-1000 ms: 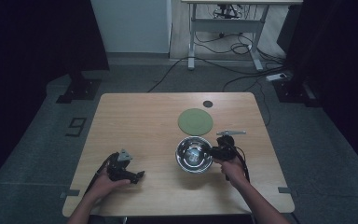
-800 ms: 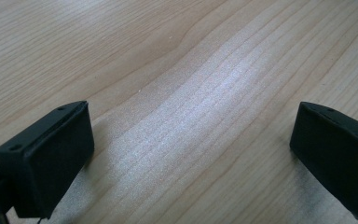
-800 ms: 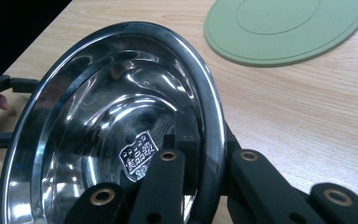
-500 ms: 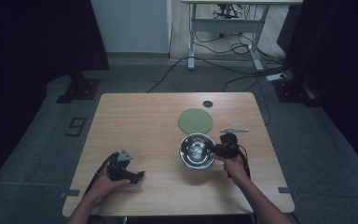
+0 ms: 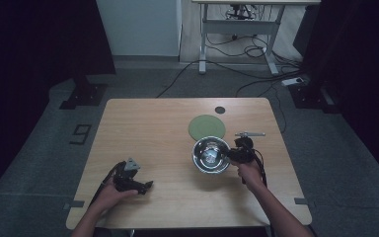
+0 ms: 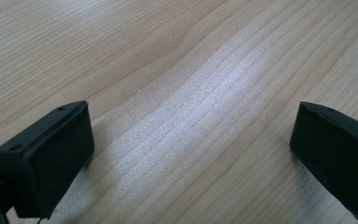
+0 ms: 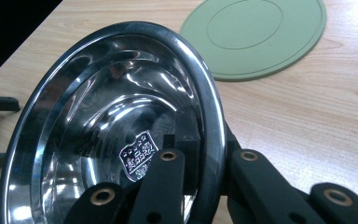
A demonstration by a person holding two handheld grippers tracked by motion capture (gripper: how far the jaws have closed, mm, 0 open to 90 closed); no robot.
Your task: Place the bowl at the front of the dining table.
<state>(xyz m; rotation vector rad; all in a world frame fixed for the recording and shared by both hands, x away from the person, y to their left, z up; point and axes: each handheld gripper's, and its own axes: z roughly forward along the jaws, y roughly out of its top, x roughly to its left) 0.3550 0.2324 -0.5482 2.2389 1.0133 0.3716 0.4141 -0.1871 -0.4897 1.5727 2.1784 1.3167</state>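
Where the right gripper [image 5: 233, 154] clamps its rim, the steel bowl [image 5: 210, 155] sits over the right half of the table [image 5: 143, 123], just below the green mat [image 5: 207, 127] and clear of the right edge. Jaws: closed on the rim, one inside the bowl [image 7: 116, 140], one outside, as the right gripper view shows. Room: bare wood lies left of the bowl as far as the left gripper [image 5: 145, 186], well apart; a metal utensil [image 5: 249, 134] lies just above the right gripper, near the right edge; a small dark disc [image 5: 220, 109] sits near the far edge. Left gripper [image 6: 191, 154]: jaws wide apart, nothing between them, resting low on the wood near the front edge. Change since a second ago: bowl shifted slightly right and toward the mat; left hand unmoved. Bowl is round, no long axis; tilted, mouth turned up and toward the gripper camera, stamped mark visible inside.
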